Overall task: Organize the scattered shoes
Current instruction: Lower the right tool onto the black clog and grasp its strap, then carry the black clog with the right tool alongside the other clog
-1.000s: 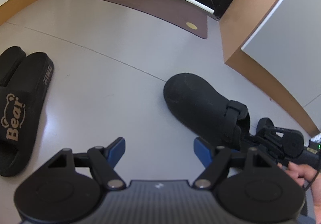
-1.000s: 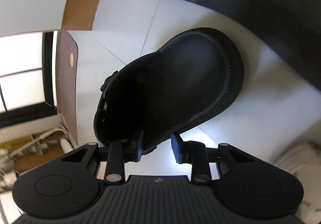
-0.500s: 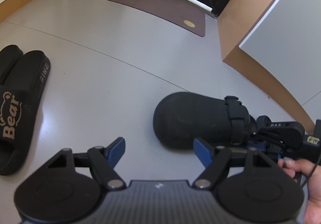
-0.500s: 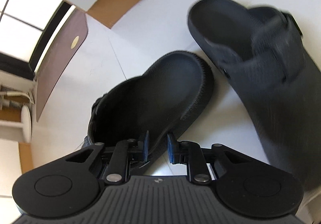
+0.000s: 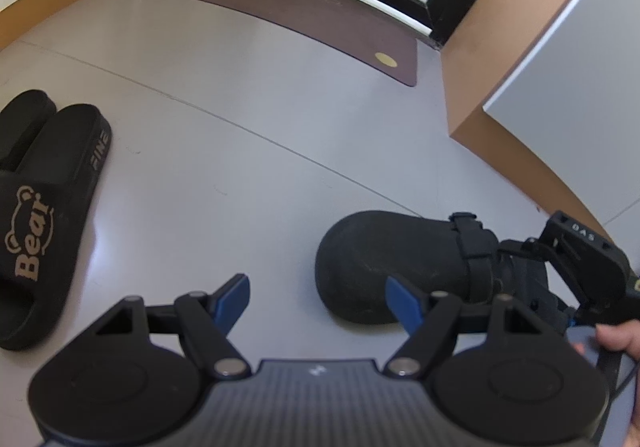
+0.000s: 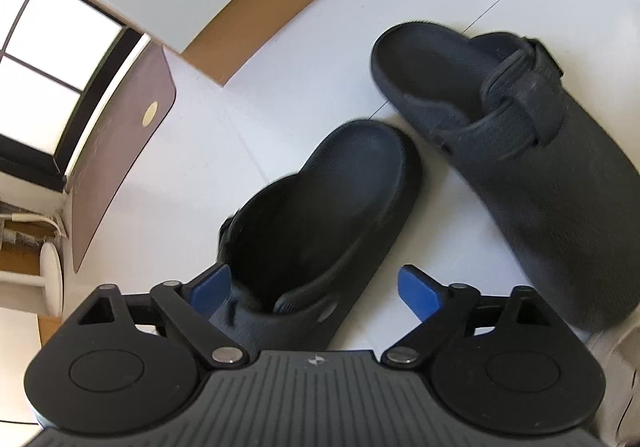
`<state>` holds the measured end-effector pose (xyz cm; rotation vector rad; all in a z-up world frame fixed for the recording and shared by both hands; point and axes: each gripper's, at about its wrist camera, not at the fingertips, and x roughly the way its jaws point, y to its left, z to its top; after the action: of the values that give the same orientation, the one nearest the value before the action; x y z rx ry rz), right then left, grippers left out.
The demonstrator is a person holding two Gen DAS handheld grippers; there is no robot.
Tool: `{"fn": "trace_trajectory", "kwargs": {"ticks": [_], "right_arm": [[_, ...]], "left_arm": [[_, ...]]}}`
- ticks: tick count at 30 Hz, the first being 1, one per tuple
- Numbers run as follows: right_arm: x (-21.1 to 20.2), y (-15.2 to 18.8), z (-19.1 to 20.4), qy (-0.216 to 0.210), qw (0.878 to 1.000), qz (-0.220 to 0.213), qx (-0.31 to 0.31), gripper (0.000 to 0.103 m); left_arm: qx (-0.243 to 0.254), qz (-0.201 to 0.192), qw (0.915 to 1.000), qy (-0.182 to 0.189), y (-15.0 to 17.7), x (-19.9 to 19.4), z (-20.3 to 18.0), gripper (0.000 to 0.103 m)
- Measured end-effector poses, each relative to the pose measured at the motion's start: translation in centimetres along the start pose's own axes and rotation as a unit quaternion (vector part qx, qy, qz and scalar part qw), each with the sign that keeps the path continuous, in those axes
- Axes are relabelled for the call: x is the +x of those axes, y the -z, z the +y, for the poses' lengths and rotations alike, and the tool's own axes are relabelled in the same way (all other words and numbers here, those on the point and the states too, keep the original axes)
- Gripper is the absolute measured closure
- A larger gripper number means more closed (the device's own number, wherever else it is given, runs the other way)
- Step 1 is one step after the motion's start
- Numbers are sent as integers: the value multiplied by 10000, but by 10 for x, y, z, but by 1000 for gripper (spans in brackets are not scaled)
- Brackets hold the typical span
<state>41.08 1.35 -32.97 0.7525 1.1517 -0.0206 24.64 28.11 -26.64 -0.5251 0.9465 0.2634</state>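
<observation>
The right gripper [image 6: 314, 289] has its jaws opening around the heel of the near black clog [image 6: 320, 215], whose rim sits between the blue pads [image 6: 210, 287] with no squeeze on it; the clog lies on the floor [image 5: 240, 167] just left of its mate, the second clog [image 6: 520, 151], the two long axes at an angle, not parallel. The left gripper [image 5: 318, 301] hangs with jaws wide and empty, so the right hand is much the nearer to that clog, which reaches away from those jaws. Well left of the clog lie the black slides [image 5: 44, 207], side by side, printed "Bear" and "FINE".
</observation>
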Motion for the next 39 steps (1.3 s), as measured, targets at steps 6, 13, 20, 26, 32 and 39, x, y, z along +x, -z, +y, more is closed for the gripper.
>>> {"fn": "trace_trajectory", "kwargs": {"ticks": [6, 13, 20, 26, 32, 39], "right_arm": [[11, 9, 13, -51, 9991, 162, -380, 7], [32, 13, 12, -128, 9984, 248, -484, 19], [30, 14, 12, -323, 9959, 242, -812, 28], [29, -2, 15, -325, 9865, 543, -1510, 30], [16, -14, 19, -279, 9742, 396, -2206, 48], [16, -20, 18, -215, 9795, 476, -1946, 21]], "left_arm": [[-162, 6, 9998, -79, -1, 0, 13, 26], [-212, 36, 9997, -103, -2, 2, 19, 25], [-255, 23, 9996, -69, -2, 0, 20, 26], [-221, 13, 9998, -18, 1, -2, 15, 25], [-208, 13, 9998, -25, 1, 0, 12, 25], [-185, 14, 9998, -22, 0, 1, 9, 26]]}}
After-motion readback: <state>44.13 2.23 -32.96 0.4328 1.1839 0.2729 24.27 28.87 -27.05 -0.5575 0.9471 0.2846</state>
